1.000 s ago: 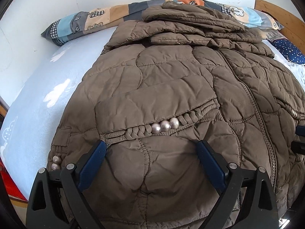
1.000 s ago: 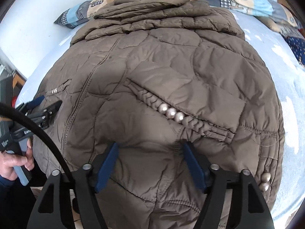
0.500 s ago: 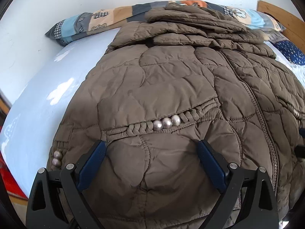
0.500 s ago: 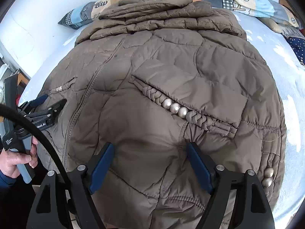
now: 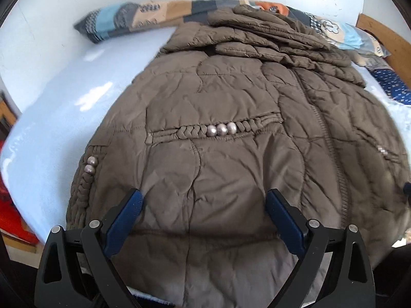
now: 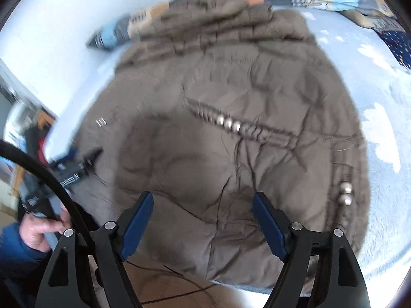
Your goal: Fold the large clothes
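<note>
A brown quilted coat (image 5: 231, 133) is spread flat on the pale blue bed (image 5: 64, 118). Its long axis runs from the near edge of the bed to the far edge, with the hem at the near edge and the collar end at the far edge. At the far end, bunched padded layers are stacked on the body of the coat and lie against a patchwork pillow (image 5: 143, 18) set along the far edge beside the white wall. A zip line (image 5: 323, 128) runs lengthwise down the coat. A braided pocket trim carrying three metal beads (image 5: 222, 129) lies crosswise on one half; a matching trim with beads (image 6: 228, 124) is seen on the other half in the right wrist view. Further beads (image 5: 90, 164) are noted at the coat's side edge.

The left gripper (image 5: 204, 205) is held above the hem area, jaws standing wide apart with nothing clamped between them. The right gripper (image 6: 203, 205) is likewise above the hem, jaws parted and empty. The right wrist view is blurred. A hand (image 6: 41, 231) in a blue sleeve is seen there on the left gripper's handle.
</note>
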`<state>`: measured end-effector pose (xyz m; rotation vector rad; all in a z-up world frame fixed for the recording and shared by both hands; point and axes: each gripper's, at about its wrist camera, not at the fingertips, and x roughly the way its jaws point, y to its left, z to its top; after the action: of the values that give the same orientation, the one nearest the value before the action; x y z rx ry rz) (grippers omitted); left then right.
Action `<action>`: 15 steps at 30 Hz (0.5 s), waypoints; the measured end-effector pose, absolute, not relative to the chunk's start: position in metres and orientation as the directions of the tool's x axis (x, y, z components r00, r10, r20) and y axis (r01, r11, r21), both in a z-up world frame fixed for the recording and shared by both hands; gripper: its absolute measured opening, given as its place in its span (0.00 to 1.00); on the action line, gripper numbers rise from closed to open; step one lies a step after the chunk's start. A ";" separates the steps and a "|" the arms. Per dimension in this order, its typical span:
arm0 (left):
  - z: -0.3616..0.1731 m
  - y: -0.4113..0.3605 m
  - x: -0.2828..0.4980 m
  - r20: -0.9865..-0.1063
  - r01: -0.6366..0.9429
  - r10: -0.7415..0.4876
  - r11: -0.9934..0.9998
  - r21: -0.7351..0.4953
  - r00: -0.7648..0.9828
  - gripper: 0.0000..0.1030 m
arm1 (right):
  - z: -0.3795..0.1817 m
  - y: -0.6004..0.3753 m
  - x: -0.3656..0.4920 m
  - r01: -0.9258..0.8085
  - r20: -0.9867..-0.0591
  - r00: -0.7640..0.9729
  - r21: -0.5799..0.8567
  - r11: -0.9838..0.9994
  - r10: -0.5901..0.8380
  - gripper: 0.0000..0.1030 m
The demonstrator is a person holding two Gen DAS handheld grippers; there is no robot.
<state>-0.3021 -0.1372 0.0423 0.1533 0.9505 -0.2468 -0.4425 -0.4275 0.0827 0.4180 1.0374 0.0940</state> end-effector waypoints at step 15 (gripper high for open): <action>0.050 -0.002 -0.249 -0.876 0.083 -0.262 0.965 -0.250 0.405 0.93 | 0.068 -0.561 -0.510 0.541 -0.793 0.580 0.545 0.641 0.184 0.78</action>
<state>-0.2488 -0.0020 0.0503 -0.1768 1.1350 -0.2186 -0.5096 -0.5610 0.0683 0.8797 0.9556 -0.2438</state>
